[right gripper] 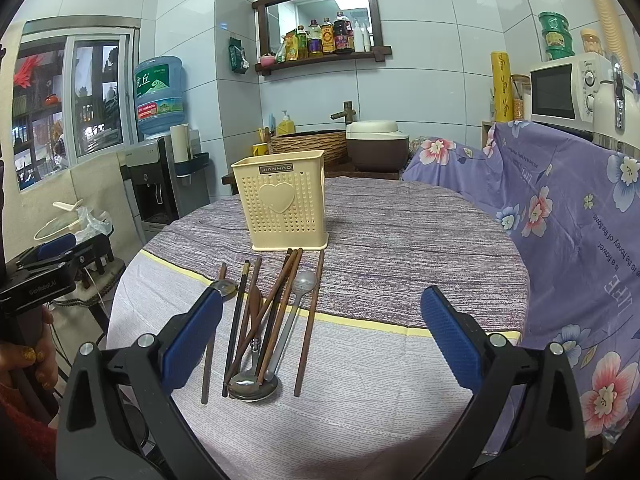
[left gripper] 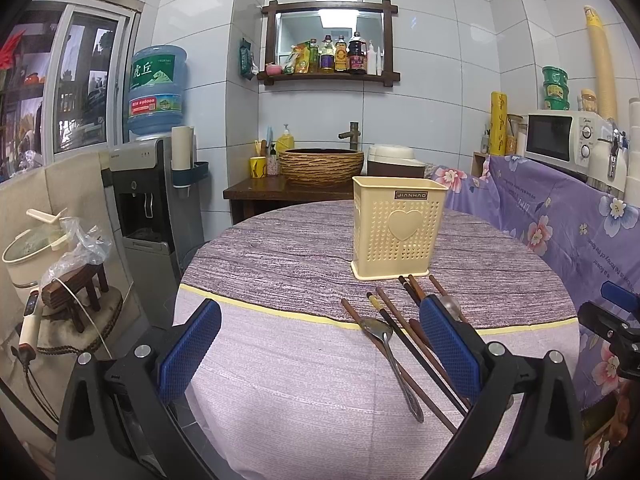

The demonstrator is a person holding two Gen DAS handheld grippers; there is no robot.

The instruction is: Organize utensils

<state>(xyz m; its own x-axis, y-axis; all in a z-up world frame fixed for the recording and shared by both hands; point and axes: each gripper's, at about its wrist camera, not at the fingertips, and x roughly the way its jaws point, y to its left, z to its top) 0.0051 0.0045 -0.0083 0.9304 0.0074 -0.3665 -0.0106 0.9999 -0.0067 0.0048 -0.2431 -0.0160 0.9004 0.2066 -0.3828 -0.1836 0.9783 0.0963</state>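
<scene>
White-tiled kitchen walls frame a round table (right gripper: 400, 240) under a purple-grey woven cloth. At its middle stands an upright cream perforated plastic utensil holder (right gripper: 285, 205) with a heart on its face. Just in front of it, loose on the cloth, lies a jumble of brown wooden chopsticks (right gripper: 280, 304) and metal spoons (right gripper: 252, 386), crossing one another. Left gripper (left gripper: 320, 344) hangs above the table edge, blue pads wide apart, empty. Right gripper (right gripper: 322, 332) likewise: jaws spread, gripping nothing, utensils just beside its left pad.
</scene>
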